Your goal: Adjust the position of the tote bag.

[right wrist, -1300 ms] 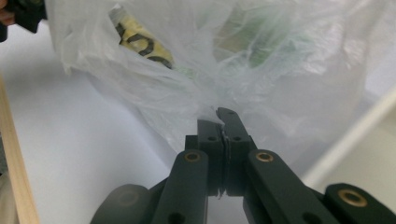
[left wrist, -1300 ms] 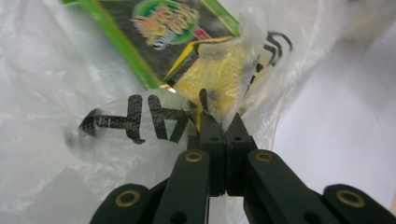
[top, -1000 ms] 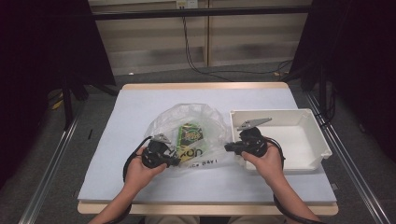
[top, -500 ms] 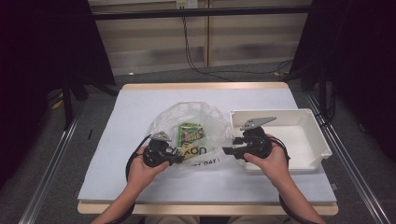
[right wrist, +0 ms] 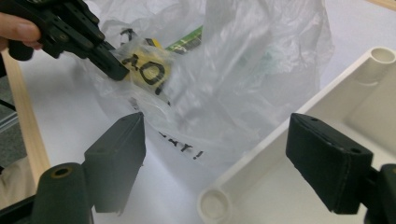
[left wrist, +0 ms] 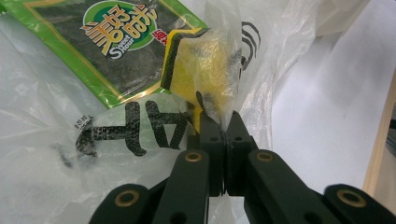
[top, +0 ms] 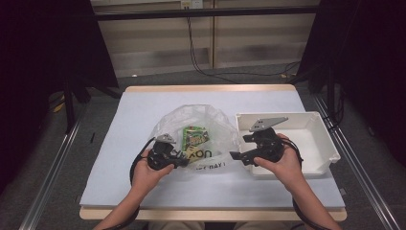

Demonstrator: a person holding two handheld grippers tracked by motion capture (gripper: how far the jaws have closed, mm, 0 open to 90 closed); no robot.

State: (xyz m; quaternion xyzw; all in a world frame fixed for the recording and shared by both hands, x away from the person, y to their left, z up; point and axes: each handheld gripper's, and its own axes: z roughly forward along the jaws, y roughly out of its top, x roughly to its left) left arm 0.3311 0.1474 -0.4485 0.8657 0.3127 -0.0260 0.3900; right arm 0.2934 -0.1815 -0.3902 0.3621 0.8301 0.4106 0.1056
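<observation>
Two grippers frame the work from above: my left gripper [top: 184,162] sits at the near left edge of the crumpled clear plastic bag with black lettering [top: 210,129], which lies mid-table on the pale blue mat [top: 124,182], while my right gripper [top: 233,155] hovers off the bag's right side, beside the shallow white plastic tray [top: 330,148]. Inside the bag I can see a green snack packet [top: 195,136]. In the left gripper view my jaws are pinched tight on a fold of the bag's film, with a yellow sponge edged in dark green [left wrist: 205,63] pressing against the plastic just beyond the tips and the green packet lying farther in. In the right gripper view my jaws have just been opening and now stand wide with nothing between them, the bag ahead and the tray's corner below. To do this well, I judge I should keep the left pinch firm and low so the film doesn't slip, then bring the right jaws to the opposite rim of the bag's mouth, catch a single layer only, and pull apart gently, since thin film tears or bunches.
</observation>
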